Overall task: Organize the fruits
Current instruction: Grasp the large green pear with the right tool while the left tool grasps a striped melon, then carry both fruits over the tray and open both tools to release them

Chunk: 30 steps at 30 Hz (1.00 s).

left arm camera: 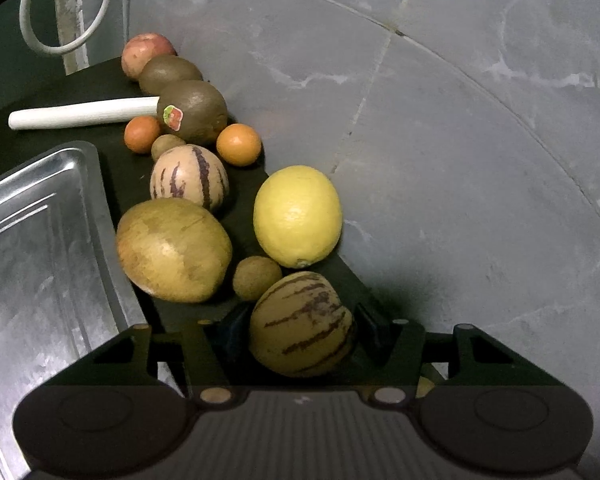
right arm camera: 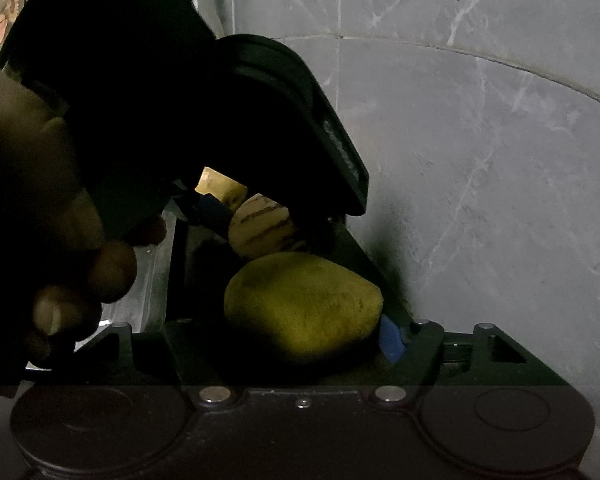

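Centrally, the left gripper (left arm camera: 302, 330) has its fingers set on either side of a striped melon (left arm camera: 300, 324) near the dark surface's (left arm camera: 116, 80) wall-side edge. The right gripper (right arm camera: 300, 336) brackets a yellow-green fruit (right arm camera: 303, 306); firm contact cannot be told. A metal tray (left arm camera: 40, 248) lies beside the fruit row.
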Motion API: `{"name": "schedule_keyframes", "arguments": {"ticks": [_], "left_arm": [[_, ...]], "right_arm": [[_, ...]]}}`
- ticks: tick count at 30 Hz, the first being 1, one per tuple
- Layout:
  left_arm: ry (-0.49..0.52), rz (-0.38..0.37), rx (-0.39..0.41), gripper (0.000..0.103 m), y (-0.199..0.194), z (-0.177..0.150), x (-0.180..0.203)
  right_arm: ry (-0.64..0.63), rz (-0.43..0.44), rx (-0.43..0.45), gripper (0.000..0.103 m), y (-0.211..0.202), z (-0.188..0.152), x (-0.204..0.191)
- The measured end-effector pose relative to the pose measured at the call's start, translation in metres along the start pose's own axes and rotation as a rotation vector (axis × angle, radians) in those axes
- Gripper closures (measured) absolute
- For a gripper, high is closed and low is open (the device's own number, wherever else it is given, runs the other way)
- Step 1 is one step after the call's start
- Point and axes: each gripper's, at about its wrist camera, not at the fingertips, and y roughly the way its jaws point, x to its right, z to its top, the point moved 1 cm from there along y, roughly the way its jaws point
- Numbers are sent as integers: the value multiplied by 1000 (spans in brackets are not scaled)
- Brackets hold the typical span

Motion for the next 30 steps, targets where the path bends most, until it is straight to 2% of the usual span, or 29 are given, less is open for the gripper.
{"name": "schedule_keyframes", "arguments": {"ticks": [8,13,18,22,30], "left_arm": [[-20,-45,5,43,-12,-8,-10],[-43,-88,44,43,-28,-12,-16],[-115,-106,107,43,-55,-10,-33],[-190,-75,172,43,-78,-4,-61],[-340,84,277,43,-108,7,-148]], "right_arm": [[13,9,6,30,-10,-5,0],[10,8,35,30,-19,-3,-5],[-23,33,75,30,-37,6,-15],[-61,84,106,30,-40,21,-31],[-172,240,151,30,-21,68,-74]]}}
